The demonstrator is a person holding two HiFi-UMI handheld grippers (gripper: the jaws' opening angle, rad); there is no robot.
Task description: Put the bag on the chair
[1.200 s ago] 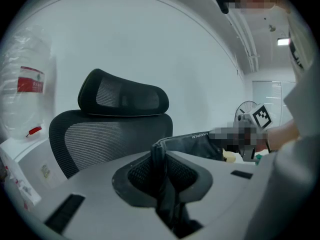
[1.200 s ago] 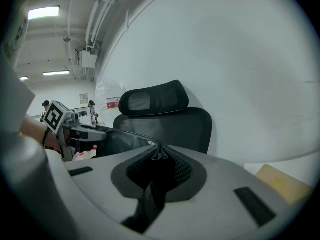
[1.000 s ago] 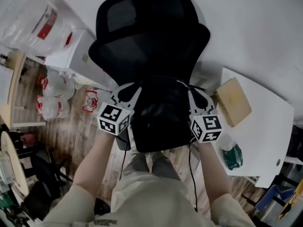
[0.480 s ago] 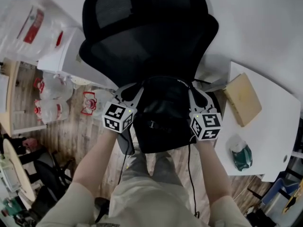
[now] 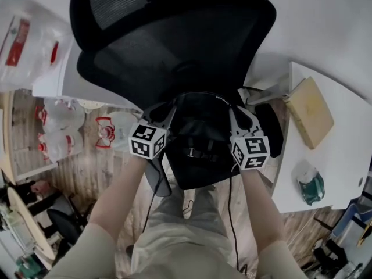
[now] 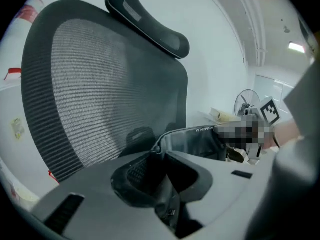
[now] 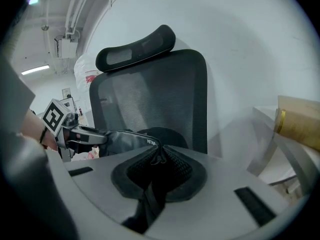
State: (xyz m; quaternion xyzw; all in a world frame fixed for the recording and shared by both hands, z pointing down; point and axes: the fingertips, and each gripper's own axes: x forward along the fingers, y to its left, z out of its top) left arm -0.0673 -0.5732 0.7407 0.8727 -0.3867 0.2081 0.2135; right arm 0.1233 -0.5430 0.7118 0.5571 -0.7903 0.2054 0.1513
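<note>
A black bag (image 5: 200, 141) hangs between my two grippers, in front of the mesh back of a black office chair (image 5: 174, 39). My left gripper (image 5: 165, 110) is shut on the bag's left top edge. My right gripper (image 5: 237, 114) is shut on its right top edge. In the left gripper view the bag's rim (image 6: 200, 140) runs from the jaws toward the right gripper (image 6: 260, 121), with the chair back (image 6: 100, 94) behind it. The right gripper view shows the bag (image 7: 127, 141) stretched toward the left gripper (image 7: 75, 134) before the chair (image 7: 150, 94). The seat is hidden under the bag.
A white desk (image 5: 343, 161) stands at the right with a tan box (image 5: 311, 112) and a teal object (image 5: 311, 186) on it. The chair's armrests (image 5: 271, 129) flank the bag. Water bottles (image 5: 58, 147) and a plastic sack (image 5: 23, 39) lie at the left on the wooden floor.
The chair has come nearer and fills more of the head view. Both grippers keep their hold on the bag and have moved with it slightly toward the chair back.
</note>
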